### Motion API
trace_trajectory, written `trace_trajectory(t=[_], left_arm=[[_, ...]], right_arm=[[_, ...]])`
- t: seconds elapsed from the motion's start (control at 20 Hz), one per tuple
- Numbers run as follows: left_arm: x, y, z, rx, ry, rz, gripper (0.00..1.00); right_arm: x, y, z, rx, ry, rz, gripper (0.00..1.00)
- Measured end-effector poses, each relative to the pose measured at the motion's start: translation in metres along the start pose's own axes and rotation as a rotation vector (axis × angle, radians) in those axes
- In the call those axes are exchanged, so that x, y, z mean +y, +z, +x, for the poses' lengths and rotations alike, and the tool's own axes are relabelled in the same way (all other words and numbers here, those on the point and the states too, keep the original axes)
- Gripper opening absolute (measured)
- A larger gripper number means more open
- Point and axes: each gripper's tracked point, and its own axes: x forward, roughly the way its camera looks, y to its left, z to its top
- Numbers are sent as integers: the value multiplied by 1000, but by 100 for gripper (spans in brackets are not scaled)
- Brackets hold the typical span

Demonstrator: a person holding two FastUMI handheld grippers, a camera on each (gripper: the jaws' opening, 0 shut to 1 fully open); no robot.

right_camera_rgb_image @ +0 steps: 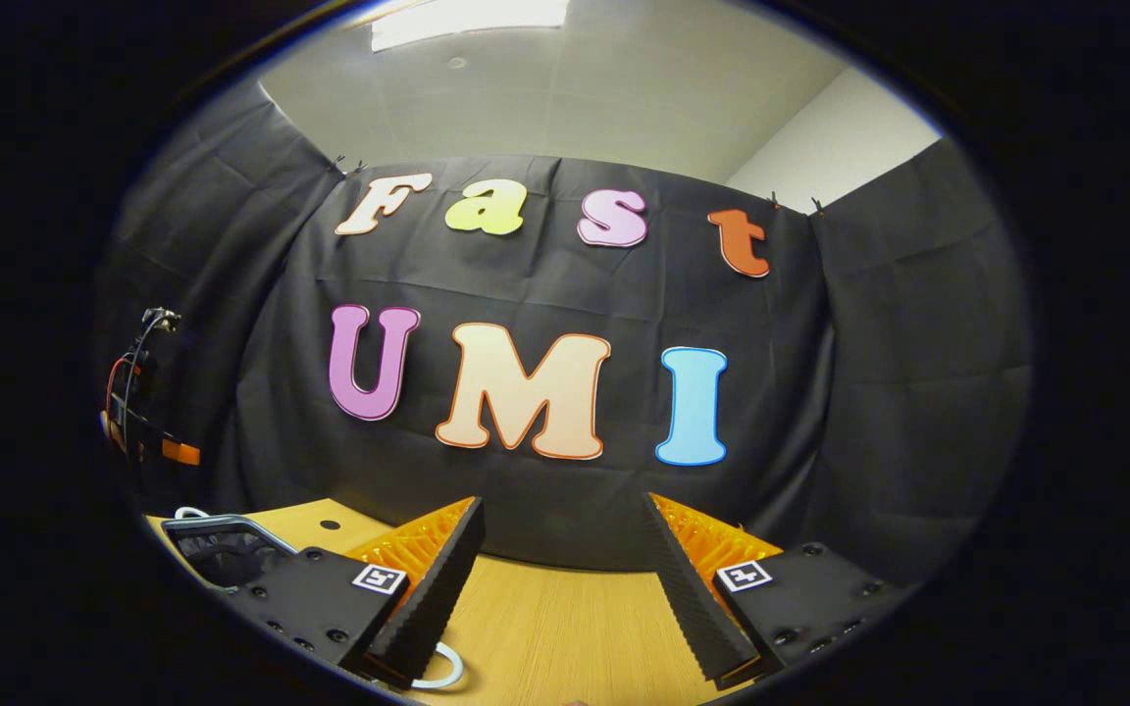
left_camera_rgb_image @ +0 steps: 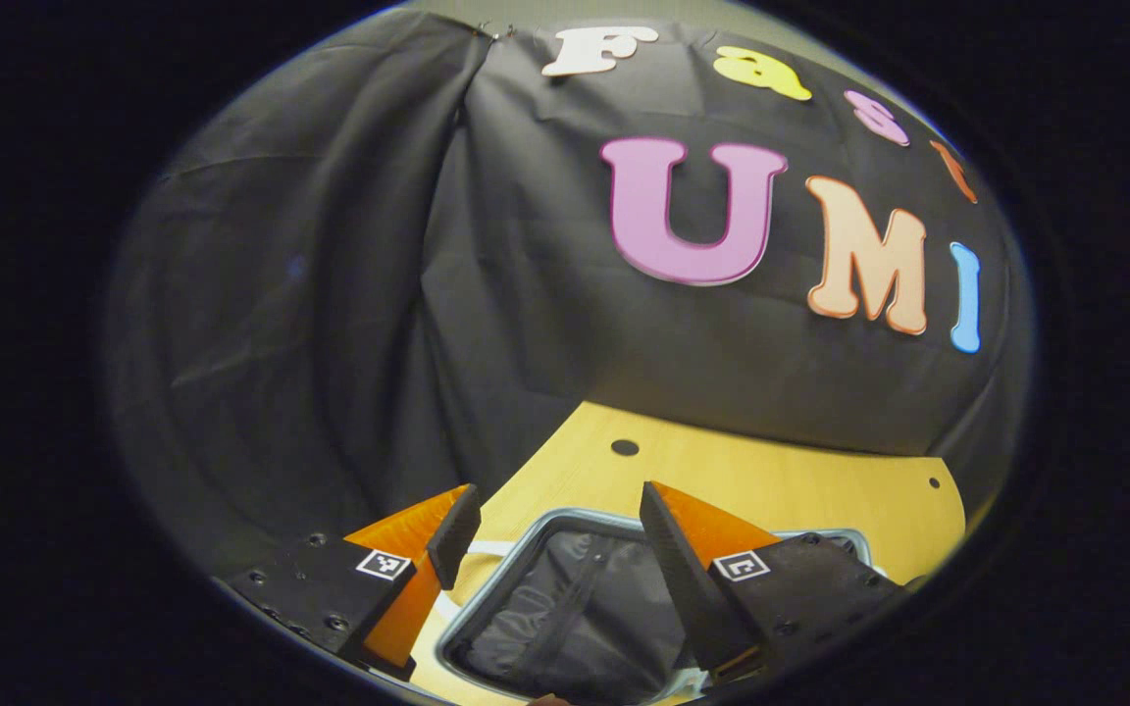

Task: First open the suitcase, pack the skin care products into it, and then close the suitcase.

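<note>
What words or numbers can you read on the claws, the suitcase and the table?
Left claw: no words, just square black-and-white markers, which are patterns and not letters.
Right claw: the same kind of markers, no words.
Suitcase: no label or brand that can be read.
Table: none.

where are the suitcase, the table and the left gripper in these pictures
suitcase (left_camera_rgb_image: 565,628): left gripper view, on its open dark lining.
table (left_camera_rgb_image: 771,480): left gripper view, on bare wood behind the suitcase.
left gripper (left_camera_rgb_image: 555,539): left gripper view, midway between its two open fingertips.
</note>
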Motion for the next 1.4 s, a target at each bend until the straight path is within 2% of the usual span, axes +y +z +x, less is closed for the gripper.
trace_trajectory(t=[0.2, 0.55, 1.0, 1.4], left_arm=[[-66, 7, -31, -40, -70, 60, 95], [-176, -11, -74, -39, -211, 47, 95], [-277, -50, -122, 21, -361, 23, 95], [-368, -112, -163, 143, -521, 45, 96]], right_arm=[[-27, -1, -6, 0, 6, 27, 98], [-69, -7, -18, 2, 32, 45, 98], [-112, -16, -33, 8, 54, 72, 98], [-134, -25, -44, 20, 70, 67, 98]])
